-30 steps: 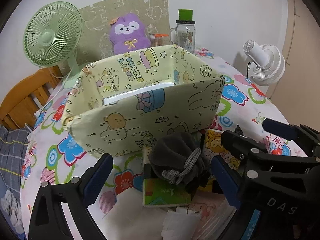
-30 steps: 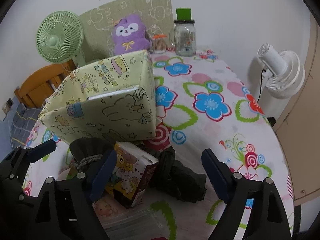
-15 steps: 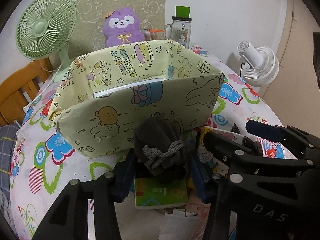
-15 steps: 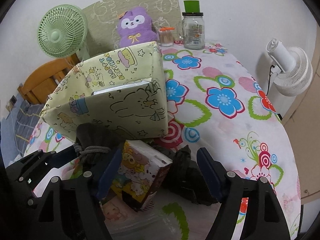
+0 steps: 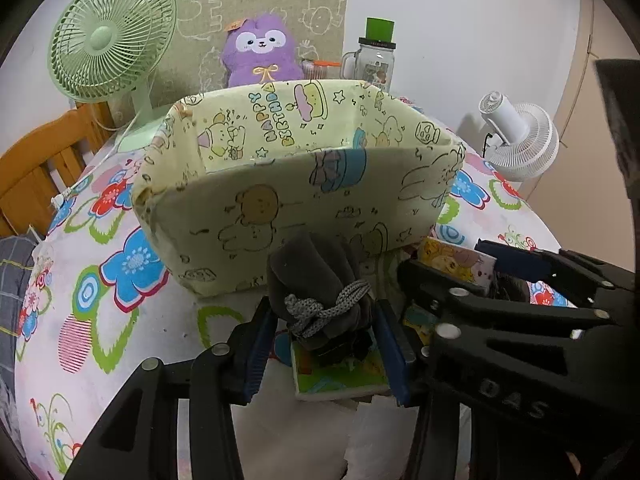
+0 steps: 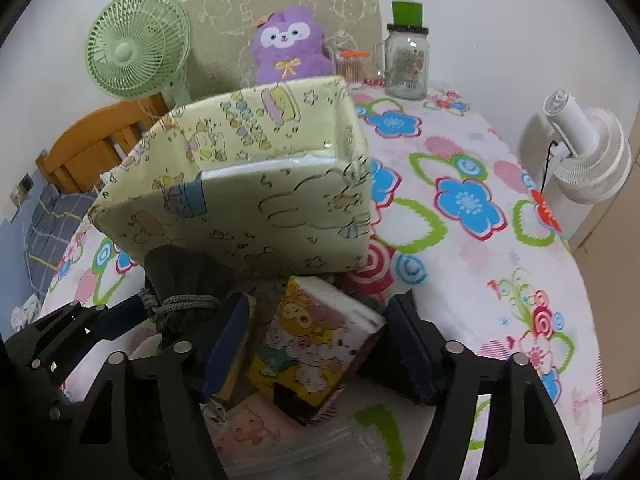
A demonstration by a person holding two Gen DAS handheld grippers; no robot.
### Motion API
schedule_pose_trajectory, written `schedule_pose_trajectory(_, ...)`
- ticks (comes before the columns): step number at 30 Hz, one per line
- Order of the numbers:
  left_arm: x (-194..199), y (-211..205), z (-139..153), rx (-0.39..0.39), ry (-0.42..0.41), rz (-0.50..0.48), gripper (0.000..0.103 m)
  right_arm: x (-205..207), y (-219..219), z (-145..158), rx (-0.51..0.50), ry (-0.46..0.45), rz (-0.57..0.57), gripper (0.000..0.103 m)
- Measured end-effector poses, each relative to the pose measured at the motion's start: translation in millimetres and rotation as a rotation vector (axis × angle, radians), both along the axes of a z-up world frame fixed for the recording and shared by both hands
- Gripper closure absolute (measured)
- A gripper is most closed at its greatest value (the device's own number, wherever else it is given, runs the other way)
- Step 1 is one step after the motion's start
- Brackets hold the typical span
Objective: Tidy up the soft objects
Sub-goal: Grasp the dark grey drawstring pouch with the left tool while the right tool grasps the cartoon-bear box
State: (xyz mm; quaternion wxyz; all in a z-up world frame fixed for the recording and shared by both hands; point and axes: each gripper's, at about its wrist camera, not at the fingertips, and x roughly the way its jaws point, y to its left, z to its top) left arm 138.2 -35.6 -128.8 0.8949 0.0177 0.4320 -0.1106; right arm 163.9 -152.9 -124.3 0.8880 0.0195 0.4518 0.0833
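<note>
Clearly the left gripper [image 5: 326, 330] has its blue pads pressed into both sides of the grey drawstring pouch [image 5: 316, 280], just below the knotted cord, right before the yellow cartoon-print fabric bin [image 5: 296, 184]. Soft and light, the pouch should squash and sag, so the bunched neck looks the surest hold. Beside it, the right gripper [image 6: 316, 344] straddles the cartoon tissue pack [image 6: 308, 336], fingers parted wide, apparently not yet squeezing; that pack also seems yielding.
</note>
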Motion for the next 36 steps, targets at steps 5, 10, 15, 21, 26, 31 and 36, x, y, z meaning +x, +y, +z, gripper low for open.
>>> schedule_pose_trajectory(5, 1.2, 4.3, -4.1, -0.016, 0.006, 0.01, 0.053, 5.0, 5.9, -8.5, -0.003, 0.017, -0.014, 0.031)
schedule_pose_trajectory(10, -0.6, 5.8, -5.6, -0.027, 0.005, 0.008, 0.054, 8.2, 10.3, -11.9, -0.001, 0.023, -0.022, 0.033)
schedule_pose_trajectory(15, -1.9, 6.5, -4.0, -0.033, 0.001, 0.01, 0.054, 7.6, 12.1, -10.9, -0.019, 0.012, -0.035, 0.048)
schedule_pose_trajectory(21, -5.8, 6.8, 1.1, -0.032, -0.01, 0.015, 0.055, 1.4, 9.7, -5.7, 0.006, -0.004, -0.036, 0.055)
schedule_pose_trajectory(26, -10.4, 8.5, 7.7, -0.028, -0.025, 0.022, 0.055, -5.7, 11.0, 0.8, 0.01, -0.024, -0.028, 0.055)
schedule_pose_trajectory(31, -16.2, 8.9, 16.4, -0.028, -0.048, 0.025, 0.055, -12.2, 10.6, 9.6, 0.018, -0.049, -0.027, 0.055)
schedule_pose_trajectory(36, -22.4, 8.2, 26.3, -0.026, -0.074, 0.024, 0.055, -20.2, 11.2, 19.8, 0.023, -0.078, -0.022, 0.055)
